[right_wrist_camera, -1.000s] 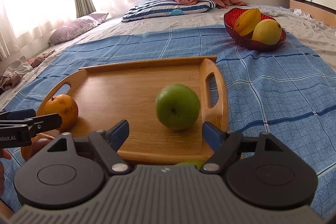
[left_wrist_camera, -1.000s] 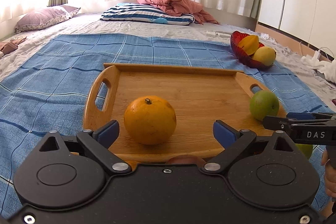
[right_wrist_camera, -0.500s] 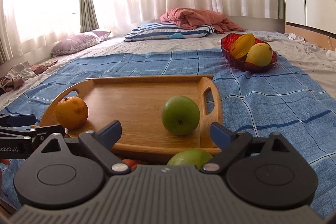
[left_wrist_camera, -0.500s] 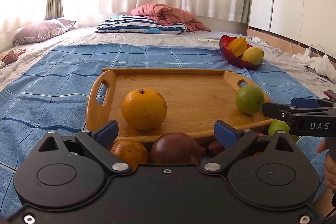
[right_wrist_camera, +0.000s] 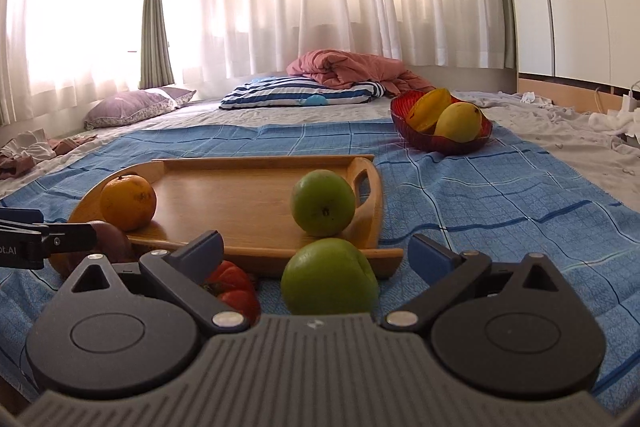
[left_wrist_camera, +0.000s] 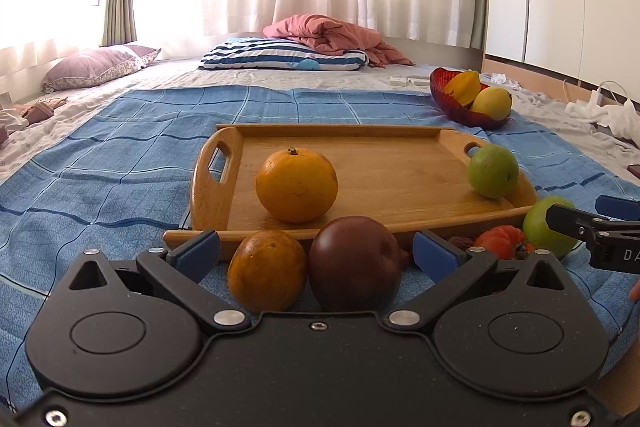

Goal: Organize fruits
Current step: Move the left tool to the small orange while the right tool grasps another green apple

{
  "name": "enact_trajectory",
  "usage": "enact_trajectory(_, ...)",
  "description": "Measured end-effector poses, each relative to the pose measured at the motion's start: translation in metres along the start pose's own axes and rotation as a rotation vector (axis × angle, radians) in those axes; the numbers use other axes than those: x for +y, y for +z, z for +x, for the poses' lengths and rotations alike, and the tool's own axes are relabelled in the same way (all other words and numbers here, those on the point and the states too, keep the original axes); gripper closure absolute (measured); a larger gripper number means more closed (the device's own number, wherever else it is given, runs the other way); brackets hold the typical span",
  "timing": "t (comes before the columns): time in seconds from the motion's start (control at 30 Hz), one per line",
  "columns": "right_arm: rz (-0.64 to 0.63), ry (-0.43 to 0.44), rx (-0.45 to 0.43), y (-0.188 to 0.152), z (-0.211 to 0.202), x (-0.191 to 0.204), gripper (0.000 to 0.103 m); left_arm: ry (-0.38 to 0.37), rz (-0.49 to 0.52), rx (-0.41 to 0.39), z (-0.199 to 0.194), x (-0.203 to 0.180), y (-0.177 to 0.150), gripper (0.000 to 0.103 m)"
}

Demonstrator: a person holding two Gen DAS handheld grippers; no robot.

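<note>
Hovering both open, jaws just widened, nothing gripped | left gripper (left_wrist_camera: pixel 316 251) spans orange (left_wrist_camera: pixel 267 270) and dark red fruit (left_wrist_camera: pixel 354 263) before wooden tray (left_wrist_camera: pixel 400 183) | right gripper (right_wrist_camera: pixel 316 251) frames green apple (right_wrist_camera: pixel 329 277) | risk: I pinch two, one rolls off.

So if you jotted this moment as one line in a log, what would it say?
left gripper: open, empty | right gripper: open, empty | tray: orange, green apple | blanket before tray: four fruits
</note>
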State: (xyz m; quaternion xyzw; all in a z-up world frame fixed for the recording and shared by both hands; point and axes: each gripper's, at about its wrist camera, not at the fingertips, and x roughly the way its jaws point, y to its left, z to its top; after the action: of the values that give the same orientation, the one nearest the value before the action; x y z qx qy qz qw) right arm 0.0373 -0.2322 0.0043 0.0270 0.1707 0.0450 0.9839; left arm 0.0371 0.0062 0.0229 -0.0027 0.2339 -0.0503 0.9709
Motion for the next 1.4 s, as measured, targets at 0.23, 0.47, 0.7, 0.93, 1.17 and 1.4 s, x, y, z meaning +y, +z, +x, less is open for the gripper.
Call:
enact_trajectory(0.23, -0.016, -0.065, -0.009, -0.014, -0.005, -0.003, 0.000, 0.037, -0.004, 0.009, -0.004, 0.009, -0.012, 0.000)
enact_trajectory(0.47, -0.035, -0.122, -0.034, -0.023, -0.010, -0.007, 0.003, 0.089, -0.037, 0.017, -0.012, 0.023, -0.019, 0.004)
enact_trajectory(0.7, -0.037, -0.155, -0.029, -0.028, -0.014, -0.007, 0.012, 0.087, -0.084, 0.039, -0.017, 0.035, -0.026, 0.041)
enact_trajectory(0.93, -0.036, -0.147, -0.020, -0.027, -0.012, -0.003, 0.016, 0.056, -0.151, 0.036, -0.018, 0.043, -0.024, 0.057)
enact_trajectory(1.17, -0.023, -0.110, 0.010, -0.026, -0.001, -0.004, 0.016, -0.007, -0.285, 0.063, -0.009, 0.057, -0.017, 0.055)
enact_trajectory(1.4, -0.069, -0.091, 0.023, -0.025, 0.003, -0.001, 0.016, -0.062, -0.397, 0.092, 0.005, 0.070, -0.015, 0.054)
